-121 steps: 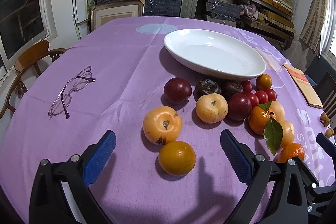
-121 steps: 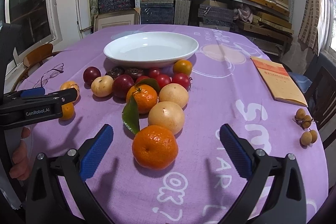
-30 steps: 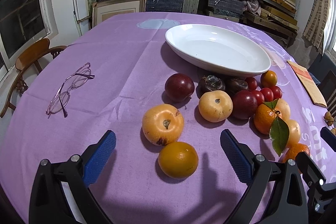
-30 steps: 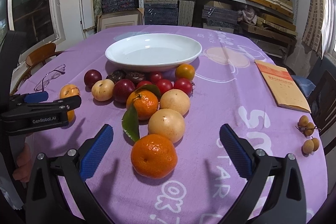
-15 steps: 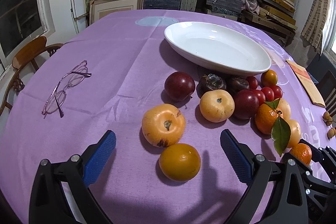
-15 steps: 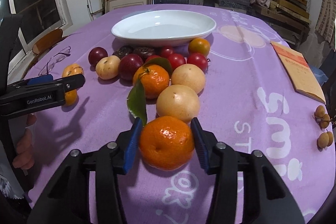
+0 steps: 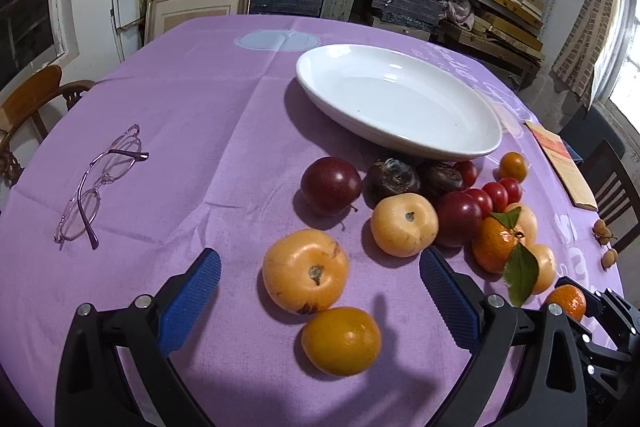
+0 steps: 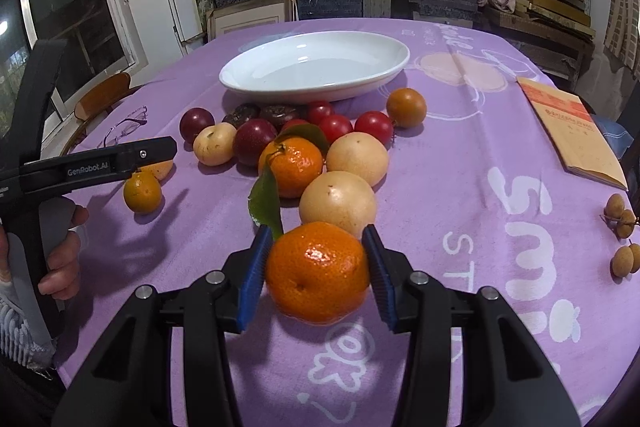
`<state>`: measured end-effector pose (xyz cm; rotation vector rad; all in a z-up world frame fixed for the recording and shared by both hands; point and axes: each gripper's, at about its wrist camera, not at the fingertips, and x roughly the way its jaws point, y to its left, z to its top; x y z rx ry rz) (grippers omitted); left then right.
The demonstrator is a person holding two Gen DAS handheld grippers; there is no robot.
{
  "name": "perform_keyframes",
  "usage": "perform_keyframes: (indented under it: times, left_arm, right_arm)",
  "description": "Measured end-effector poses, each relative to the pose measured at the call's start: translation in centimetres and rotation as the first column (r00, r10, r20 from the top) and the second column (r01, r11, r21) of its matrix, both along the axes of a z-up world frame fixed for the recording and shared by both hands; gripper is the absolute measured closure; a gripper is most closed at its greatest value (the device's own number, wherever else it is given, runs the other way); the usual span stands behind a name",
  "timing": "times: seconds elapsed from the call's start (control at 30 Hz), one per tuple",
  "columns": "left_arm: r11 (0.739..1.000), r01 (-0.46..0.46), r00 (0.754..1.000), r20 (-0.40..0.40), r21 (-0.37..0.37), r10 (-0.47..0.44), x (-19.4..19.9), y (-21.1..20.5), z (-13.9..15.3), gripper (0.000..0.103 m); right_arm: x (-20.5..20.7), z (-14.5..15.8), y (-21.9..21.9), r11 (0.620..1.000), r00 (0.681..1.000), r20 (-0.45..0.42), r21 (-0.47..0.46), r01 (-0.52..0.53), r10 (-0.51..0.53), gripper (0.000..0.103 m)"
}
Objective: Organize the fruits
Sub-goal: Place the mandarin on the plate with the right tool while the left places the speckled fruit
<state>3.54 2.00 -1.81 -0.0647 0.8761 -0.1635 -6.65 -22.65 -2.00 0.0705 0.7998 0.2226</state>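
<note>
The right gripper (image 8: pixel 316 269) clenches a tangerine (image 8: pixel 317 271) between its blue pads, the fruit sitting just above the purple tablecloth (image 8: pixel 460 195). Directly ahead of it lie two pale round fruits, a leafy orange (image 8: pixel 291 166) and, farther on, a white dish (image 8: pixel 316 67). The left gripper (image 7: pixel 320 291) hangs spread wide, grasping nothing, with a small orange (image 7: pixel 341 341) between its fingers and a yellow-orange fruit (image 7: pixel 305 271) just beyond.
</note>
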Motion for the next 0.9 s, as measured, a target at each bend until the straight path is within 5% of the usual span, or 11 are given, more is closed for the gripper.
perform_keyframes:
  times: [0.03, 0.07, 0.17, 0.57, 0.73, 0.9]
  left_arm:
    - [1.000, -0.012, 0.999, -0.030, -0.009, 0.011, 0.4, 0.3, -0.4, 0.008]
    - [0.999, -0.015, 0.998, -0.068, -0.029, 0.013, 0.9, 0.6, -0.9, 0.029]
    - [0.999, -0.023, 0.997, -0.074, -0.027, 0.021, 1.2, 0.8, -0.9, 0.052]
    - [0.996, -0.022, 0.999, -0.037, -0.084, 0.019, 0.8, 1.3, 0.1, 0.058]
    - [0.998, 0.058, 0.997, 0.043, -0.022, -0.057, 2.1, -0.9, 3.5, 0.058]
    - [0.989, 0.146, 0.980, 0.132, 0.029, -0.149, 6.1, -4.6, 5.8, 0.058]
  right_arm:
    - [0.0, 0.0, 0.0, 1.000, 1.000, 0.001, 0.002, 0.000, 0.000, 0.057]
    - [0.0, 0.0, -0.1, 1.000, 1.000, 0.003, 0.005, 0.001, -0.001, 0.057]
    - [0.2, -0.1, -0.3, 1.000, 1.000, 0.000, 0.016, 0.003, -0.003, 0.057]
    - [0.4, 0.0, -1.0, 0.999, 1.000, 0.012, 0.039, 0.012, -0.012, 0.057]
    - [2.2, 3.2, -1.6, 1.000, 0.998, 0.069, 0.026, -0.009, 0.007, 0.057]
    - [8.5, 7.0, -1.3, 0.998, 0.990, 0.125, -0.022, -0.057, 0.059, 0.057]
